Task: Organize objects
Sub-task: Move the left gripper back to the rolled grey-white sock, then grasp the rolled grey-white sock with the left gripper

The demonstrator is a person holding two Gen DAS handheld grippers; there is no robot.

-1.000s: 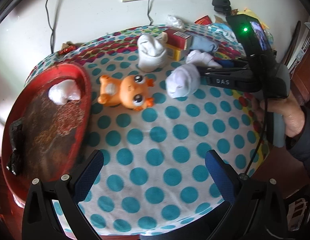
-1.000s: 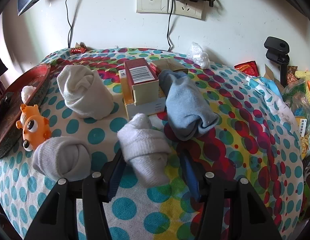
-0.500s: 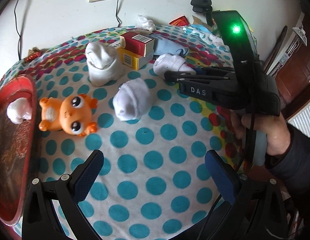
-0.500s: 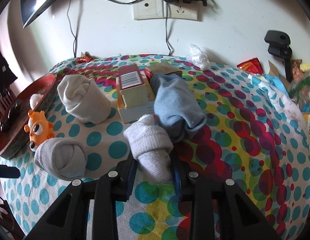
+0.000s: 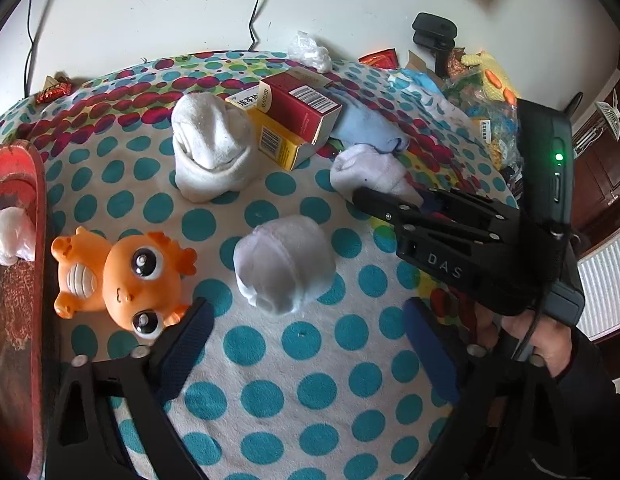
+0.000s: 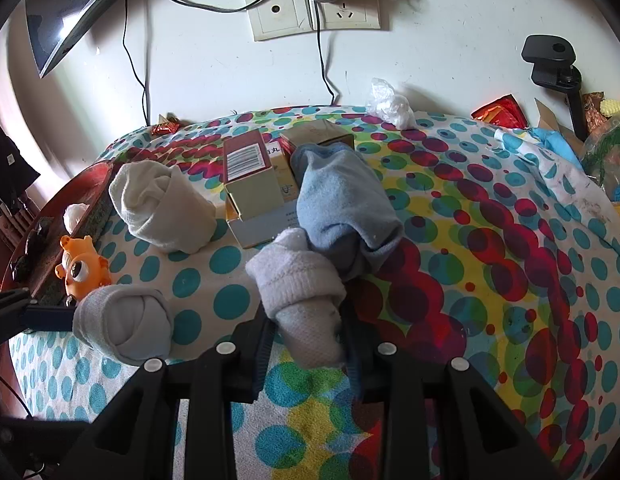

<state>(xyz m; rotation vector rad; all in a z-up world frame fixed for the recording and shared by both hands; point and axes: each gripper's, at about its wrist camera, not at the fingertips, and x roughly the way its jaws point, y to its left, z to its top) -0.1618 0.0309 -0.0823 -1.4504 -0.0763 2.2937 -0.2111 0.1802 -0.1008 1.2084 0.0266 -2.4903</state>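
The right tool (image 6: 305,344) is clamped on a rolled white sock (image 6: 299,292), its blue-padded fingers pressing the sock's near end from both sides while the rest of the sock lies on the polka-dot cloth of the surface (image 6: 490,280). The far end of that sock touches a light-blue sock (image 6: 342,204), which leans against a stack of small cartons: a red box (image 6: 247,168) atop a yellow one (image 5: 281,142).

The left tool (image 5: 305,334) has its jaws closing, still spread and touching nothing; a pale balled sock (image 5: 283,264) sits just beyond its fingertips, roughly between them. An orange toy fish (image 5: 125,276) lies just left of that ball, close to the left finger (image 5: 185,336). Farther off, a larger cream rolled sock (image 5: 211,148) stands beside the yellow box.

At the far left edge a red tray (image 5: 21,168) holds a crumpled white wad (image 5: 7,236). On the right, a person's hand (image 5: 546,344) grips the handle of the right tool.
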